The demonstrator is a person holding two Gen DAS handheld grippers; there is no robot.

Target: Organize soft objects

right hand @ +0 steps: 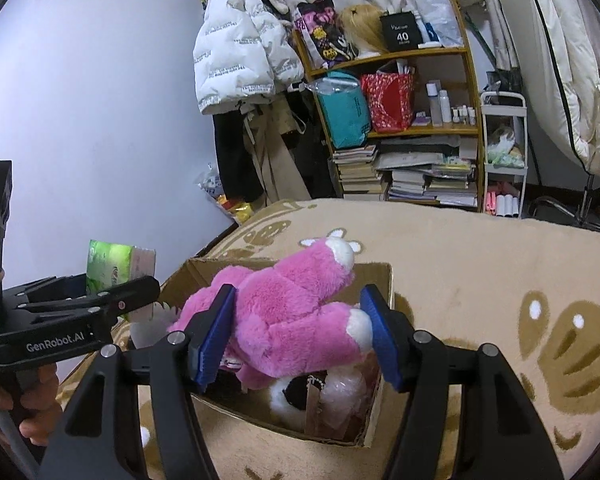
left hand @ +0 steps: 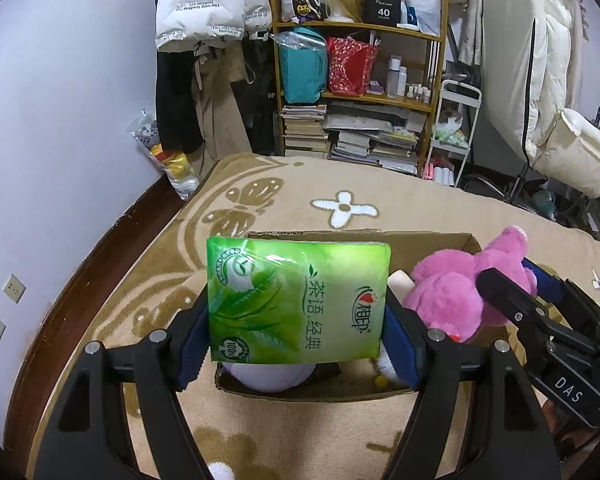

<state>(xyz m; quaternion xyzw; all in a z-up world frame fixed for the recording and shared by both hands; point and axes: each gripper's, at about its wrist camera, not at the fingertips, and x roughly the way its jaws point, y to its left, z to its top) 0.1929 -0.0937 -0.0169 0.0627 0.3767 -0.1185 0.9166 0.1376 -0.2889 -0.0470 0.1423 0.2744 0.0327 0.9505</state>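
A green tissue pack (left hand: 296,296) is clamped between the blue pads of my left gripper (left hand: 296,316), which is shut on it above the near left part of an open cardboard box (left hand: 340,234). My right gripper (right hand: 300,332) is shut on a pink plush toy (right hand: 292,312), and holds it over the same box (right hand: 385,280). In the left wrist view the pink plush toy (left hand: 444,296) and the right gripper's black finger (left hand: 512,304) show at the right. The right wrist view catches the left gripper (right hand: 100,300) and its tissue pack (right hand: 108,264) at the left. Inside the box lie a black-and-white plush (right hand: 292,396) and a pink wrapped item (right hand: 344,396).
The box stands on a beige patterned blanket (right hand: 480,264). A person's hand (right hand: 36,408) grips the left tool's handle. Behind are a wooden shelf (left hand: 360,100) with books and bags, hanging coats (left hand: 204,12), a white cart (left hand: 456,128) and a bag of toys (left hand: 168,156) by the wall.
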